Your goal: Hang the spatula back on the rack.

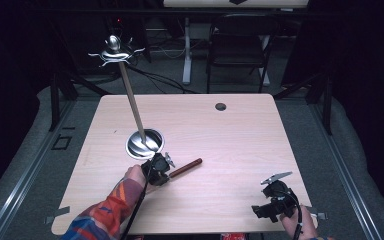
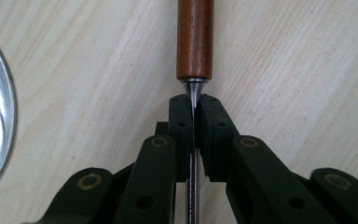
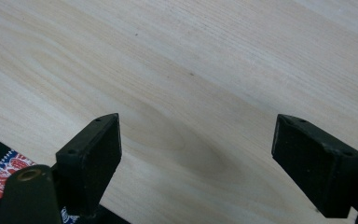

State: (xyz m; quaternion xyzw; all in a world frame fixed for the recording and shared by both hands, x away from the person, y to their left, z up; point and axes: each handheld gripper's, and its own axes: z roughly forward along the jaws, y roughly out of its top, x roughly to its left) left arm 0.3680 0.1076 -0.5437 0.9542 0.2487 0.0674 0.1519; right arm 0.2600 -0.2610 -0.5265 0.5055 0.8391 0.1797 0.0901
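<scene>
Your left gripper (image 2: 194, 116) pinches its fingers on the thin metal shank of the wooden-handled tool (image 2: 195, 39), low over the worktop (image 1: 240, 135) beside the steel bowl (image 1: 144, 142). That narrow, slick shank could twist or slide out if you swing it. Your right gripper (image 3: 196, 154) hangs wide, empty, near the worktop's front edge.

A pale wooden table (image 1: 240, 145) carries a round shiny metal dish (image 1: 144, 143) left of centre, from which a slim tan rod (image 1: 132, 103) rises toward a silver curled ornament (image 1: 115, 50) at the far left. Just near the dish, the left gripper (image 1: 156, 169) meets a brown wooden handle (image 1: 186, 167) lying on the tabletop. The right gripper (image 1: 275, 200) sits at the near right edge, well apart.
</scene>
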